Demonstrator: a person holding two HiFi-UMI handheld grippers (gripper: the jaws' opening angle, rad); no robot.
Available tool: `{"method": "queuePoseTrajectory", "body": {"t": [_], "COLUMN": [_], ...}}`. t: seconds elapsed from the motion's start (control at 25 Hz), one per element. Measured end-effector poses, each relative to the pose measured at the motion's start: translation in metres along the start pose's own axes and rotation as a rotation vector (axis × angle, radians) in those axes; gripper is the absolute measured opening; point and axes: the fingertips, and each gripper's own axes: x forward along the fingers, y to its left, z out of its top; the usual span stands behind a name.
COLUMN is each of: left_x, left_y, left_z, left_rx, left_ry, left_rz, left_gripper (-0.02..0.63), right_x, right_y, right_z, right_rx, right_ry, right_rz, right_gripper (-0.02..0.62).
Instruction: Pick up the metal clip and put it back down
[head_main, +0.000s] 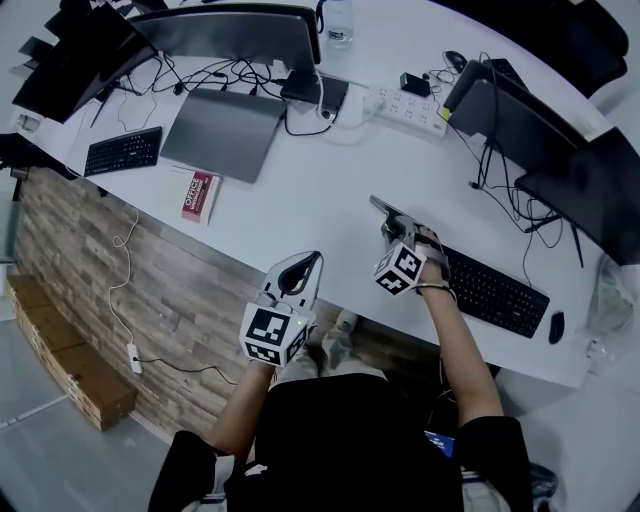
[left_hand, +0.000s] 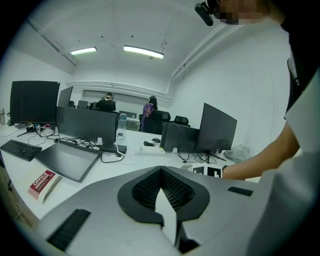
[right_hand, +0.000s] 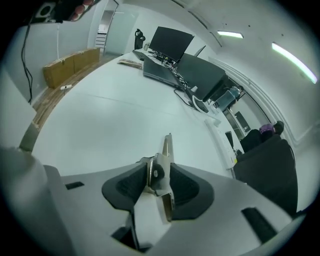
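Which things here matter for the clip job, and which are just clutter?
Job: metal clip, held in right tongs; white table.
Clutter: grey laptop, black keyboard, red booklet, power strip, mouse; left tongs, shut and empty.

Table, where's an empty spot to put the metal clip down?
The widest bare patch of table lies between the red booklet, the grey laptop and the metal clip. A smaller one sits between power strip and near keyboard. Along the back, monitors and cables crowd it.
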Motion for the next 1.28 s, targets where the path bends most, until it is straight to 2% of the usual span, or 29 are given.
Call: {"method": "queuePoseTrajectory", "body": {"t": [0.44,0.88,1.04,1.28], "left_x": [-0.003,-0.009,-0.013,-0.025], "left_y": [0.006,0.007,0.009,0.011], "left_z": [-0.001,0.009,0.014,0.025], "left_rx": [-0.025,-0.021,-0.015,-0.005], "left_ry": [-0.004,-0.034,-0.042,-0.064], "left_rz": [0.027,0.048,0.055,0.065], "left_gripper": [0.009,0.009,0.009,0.009], "right_x": [0.003,-0.002,-0.010,-0.016], "right_y": [-0.003,-0.004,-0.014,-0.013], "right_z": [-0.002,-0.001,0.005,0.009], "right_rx": [-0.077,-0.064,-0.069,-0.064], "right_ry": [0.004,0.006,-0.008,-0.002], "right_rz": [-0.049,-0.030,-0.071,-0.056], "right_gripper": [0.087,0.078,0.028,0.026]}}
